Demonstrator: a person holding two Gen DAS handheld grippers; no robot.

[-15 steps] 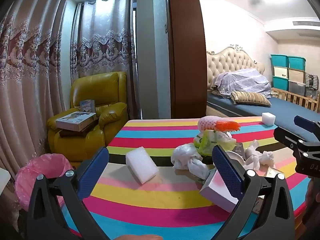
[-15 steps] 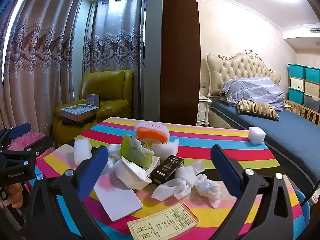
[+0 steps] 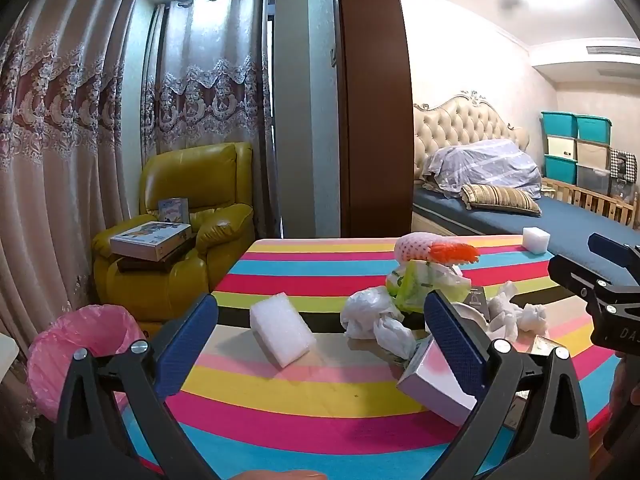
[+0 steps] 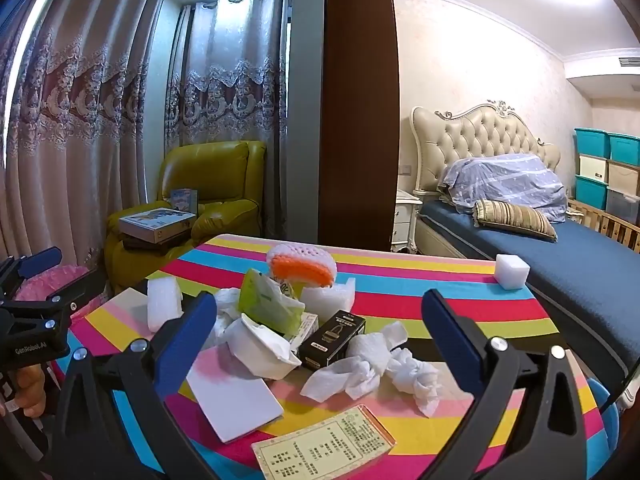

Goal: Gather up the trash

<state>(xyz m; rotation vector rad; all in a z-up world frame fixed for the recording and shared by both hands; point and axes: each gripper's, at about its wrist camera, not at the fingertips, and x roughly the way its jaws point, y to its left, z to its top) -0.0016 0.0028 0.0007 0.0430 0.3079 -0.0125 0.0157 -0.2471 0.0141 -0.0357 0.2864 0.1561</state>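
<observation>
A pile of trash lies on the striped table [image 3: 304,400]: a white foam block [image 3: 282,330], crumpled white plastic [image 3: 366,312], a green wrapper [image 3: 420,284], a pink and orange foam net [image 3: 436,250] and a flat white box [image 3: 432,380]. My left gripper [image 3: 320,340] hovers open above the near edge, the foam block showing between its fingers but farther off. In the right wrist view my right gripper [image 4: 320,340] is open over crumpled tissues [image 4: 372,364], a black box [image 4: 332,338], a white cup [image 4: 260,346], a flat white box [image 4: 232,396] and a printed yellow box [image 4: 324,446]. Neither holds anything.
A bin lined with a pink bag [image 3: 76,352] stands left of the table. A yellow armchair [image 3: 188,224] with boxes sits behind it. A bed [image 4: 568,264] runs along the right. Another foam cube [image 4: 512,270] rests at the table's far right corner.
</observation>
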